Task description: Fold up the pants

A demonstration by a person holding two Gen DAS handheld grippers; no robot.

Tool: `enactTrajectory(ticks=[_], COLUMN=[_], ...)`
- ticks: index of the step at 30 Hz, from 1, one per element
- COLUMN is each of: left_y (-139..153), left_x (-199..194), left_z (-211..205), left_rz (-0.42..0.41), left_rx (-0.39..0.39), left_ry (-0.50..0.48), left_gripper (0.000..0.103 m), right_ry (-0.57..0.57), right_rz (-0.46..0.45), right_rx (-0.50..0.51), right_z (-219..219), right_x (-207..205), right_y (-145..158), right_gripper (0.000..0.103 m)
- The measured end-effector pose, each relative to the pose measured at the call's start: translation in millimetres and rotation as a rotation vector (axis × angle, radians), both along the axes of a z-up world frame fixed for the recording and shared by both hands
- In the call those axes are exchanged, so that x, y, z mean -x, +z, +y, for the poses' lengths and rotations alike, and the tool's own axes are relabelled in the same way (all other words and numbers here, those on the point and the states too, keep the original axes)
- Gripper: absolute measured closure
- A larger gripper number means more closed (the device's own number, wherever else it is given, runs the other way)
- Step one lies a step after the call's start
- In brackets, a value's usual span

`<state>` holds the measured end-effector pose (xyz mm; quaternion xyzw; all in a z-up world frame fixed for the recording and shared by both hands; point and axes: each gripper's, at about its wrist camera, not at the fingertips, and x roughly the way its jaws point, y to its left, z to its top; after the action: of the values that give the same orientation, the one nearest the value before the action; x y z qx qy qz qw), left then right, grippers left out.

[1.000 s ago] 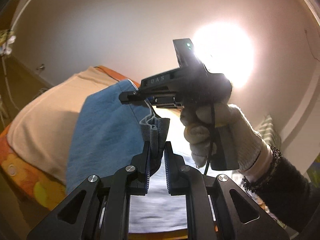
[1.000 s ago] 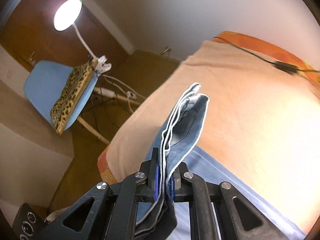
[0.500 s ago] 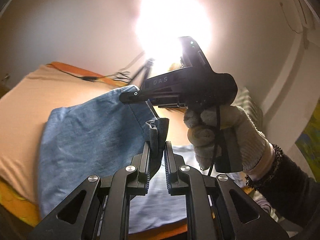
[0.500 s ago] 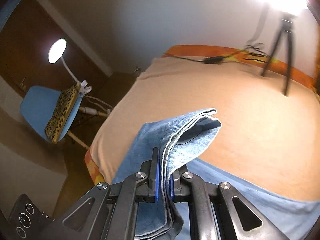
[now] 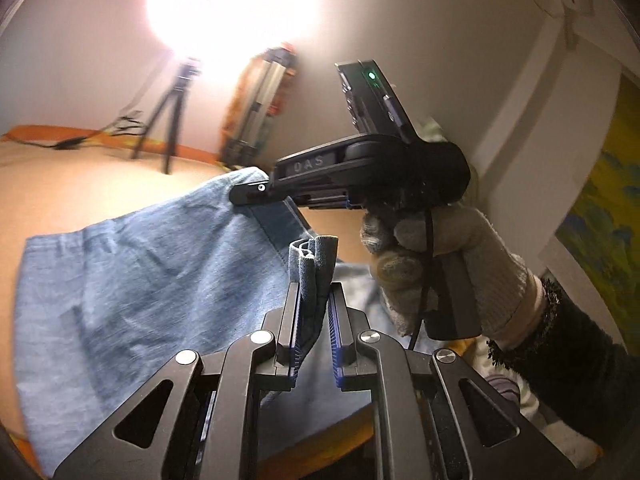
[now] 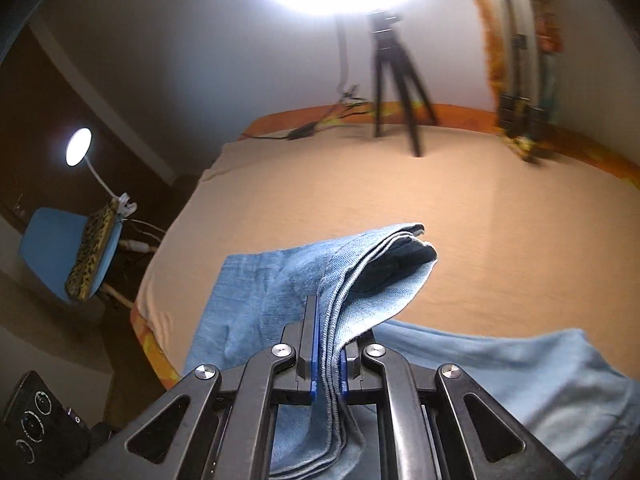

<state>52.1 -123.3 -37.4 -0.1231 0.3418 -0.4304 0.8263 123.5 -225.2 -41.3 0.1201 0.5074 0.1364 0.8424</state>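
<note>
Gripping bunched edges of the light-blue denim pants (image 5: pixel 152 280), both grippers' fingers (image 5: pixel 289 312) pinch tight, seemingly lifting them over the beige-sheeted bed (image 6: pixel 480 208).

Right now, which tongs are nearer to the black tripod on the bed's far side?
Right, likely. The right tongs reach ahead over the jeans toward the tripod; the left tongs sit further back.

My two wrist cameras look close along their fingers across the bed (image 6: pixel 500 216); both share the jeans (image 5: pixel 152 280) and far tripod (image 6: pixel 394 76)
</note>
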Motion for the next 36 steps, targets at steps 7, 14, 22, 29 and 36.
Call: enactTrajectory(ticks=[7, 14, 22, 29, 36], left_y=[-4.9, -4.8, -12.9, -29.0, -66.7], left_x=[12.3, 22.4, 30.8, 32.8, 25.2], left_z=[-66.1, -135.0, -199.5, -256.2, -290.6], left_rz=[0.009, -0.006, 0.011, 0.021, 0.077], left_rx=[-0.002, -0.011, -0.005, -0.021, -0.089], left_ry=[-0.13, -0.258, -0.376, -0.492, -0.555], left_gripper=[0.092, 0.092, 0.092, 0.092, 0.092], right_ry=[-0.084, -0.183, -0.273, -0.351, -0.375], right_rz=[-0.021, -0.029, -0.02, -0.007, 0.053], right_rx=[0.034, 0.065, 0.092, 0.101, 0.011], right_z=[-72.0, -145.5, -214.8, -269.3, -305.6], right_x=[33.2, 70.9, 112.5, 147.4, 168.2], right_y=[13.5, 21.0, 17.1, 8.6, -38.9], right_gripper=[0.098, 0.098, 0.099, 0.099, 0.097])
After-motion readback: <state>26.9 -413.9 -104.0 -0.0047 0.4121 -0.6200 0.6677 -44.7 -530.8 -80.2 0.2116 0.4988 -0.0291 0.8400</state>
